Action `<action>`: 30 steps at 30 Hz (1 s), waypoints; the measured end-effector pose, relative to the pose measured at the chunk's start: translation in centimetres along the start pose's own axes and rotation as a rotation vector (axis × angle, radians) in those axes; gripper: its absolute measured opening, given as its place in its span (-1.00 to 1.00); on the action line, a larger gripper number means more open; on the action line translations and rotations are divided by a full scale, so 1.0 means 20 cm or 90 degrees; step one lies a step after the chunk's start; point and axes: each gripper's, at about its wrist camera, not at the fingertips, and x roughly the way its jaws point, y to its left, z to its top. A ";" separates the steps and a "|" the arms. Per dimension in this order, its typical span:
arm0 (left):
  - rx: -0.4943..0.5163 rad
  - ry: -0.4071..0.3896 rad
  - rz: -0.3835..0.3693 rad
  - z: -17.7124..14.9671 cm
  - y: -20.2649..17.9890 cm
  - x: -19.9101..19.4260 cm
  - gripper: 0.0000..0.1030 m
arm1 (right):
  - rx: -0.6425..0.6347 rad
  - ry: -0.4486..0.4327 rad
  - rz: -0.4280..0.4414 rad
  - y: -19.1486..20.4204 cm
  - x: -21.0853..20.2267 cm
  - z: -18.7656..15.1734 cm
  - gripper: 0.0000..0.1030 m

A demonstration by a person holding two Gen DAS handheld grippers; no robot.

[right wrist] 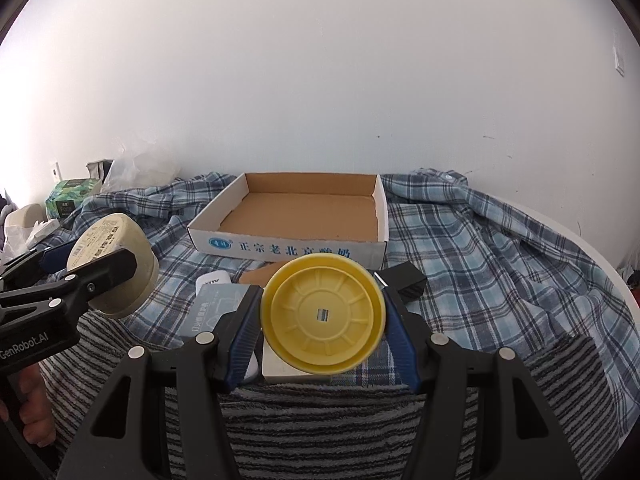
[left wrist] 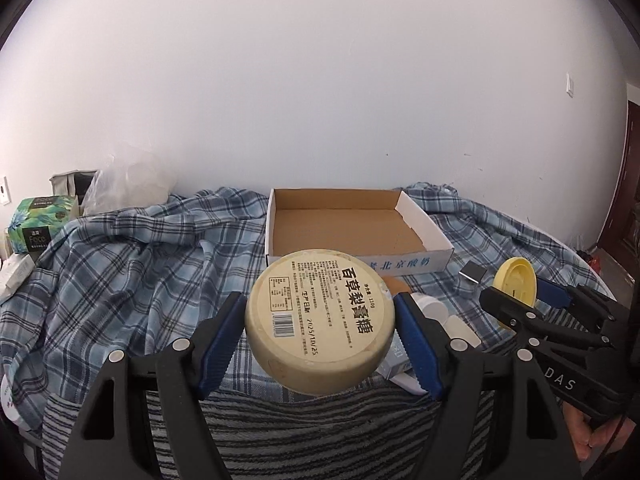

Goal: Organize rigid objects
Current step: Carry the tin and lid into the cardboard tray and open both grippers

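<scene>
Cream tin (left wrist: 320,320) label "百草梨膏糖" | cardboard tray (right wrist: 292,248) "正宗老北京酸奶"

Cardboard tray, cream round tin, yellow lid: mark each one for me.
cardboard tray (right wrist: 280,246): right wrist view, its white printed front wall.
cream round tin (left wrist: 320,322): left wrist view, middle of its labelled face.
yellow lid (right wrist: 323,314): right wrist view, centre of its ribbed face.

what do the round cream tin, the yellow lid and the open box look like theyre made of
Round cream tin: looks like painted metal or plastic, satin, with a printed paper label; can't tell which.
Yellow lid: moulded plastic, slightly glossy, with radial ribs.
Open box: cardboard, raw brown inside, white printed outside.
</scene>
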 end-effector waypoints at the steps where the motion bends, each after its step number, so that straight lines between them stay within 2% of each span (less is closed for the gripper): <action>1: 0.001 -0.002 0.004 0.00 0.00 -0.01 0.49 | 0.000 -0.002 0.000 0.00 0.00 0.00 0.12; 9: 0.020 -0.020 0.009 0.12 -0.04 -0.15 0.49 | 0.008 -0.040 -0.004 -0.02 -0.10 0.09 0.12; 16: 0.042 -0.044 0.015 0.35 -0.08 -0.21 0.49 | -0.008 -0.089 -0.014 -0.05 -0.23 0.31 0.12; 22: 0.017 -0.050 -0.009 0.57 -0.08 -0.13 0.49 | -0.015 -0.117 -0.016 -0.08 -0.23 0.55 0.12; 30: 0.012 -0.048 -0.006 0.79 -0.09 0.11 0.49 | -0.014 -0.121 -0.004 -0.05 -0.05 0.77 0.12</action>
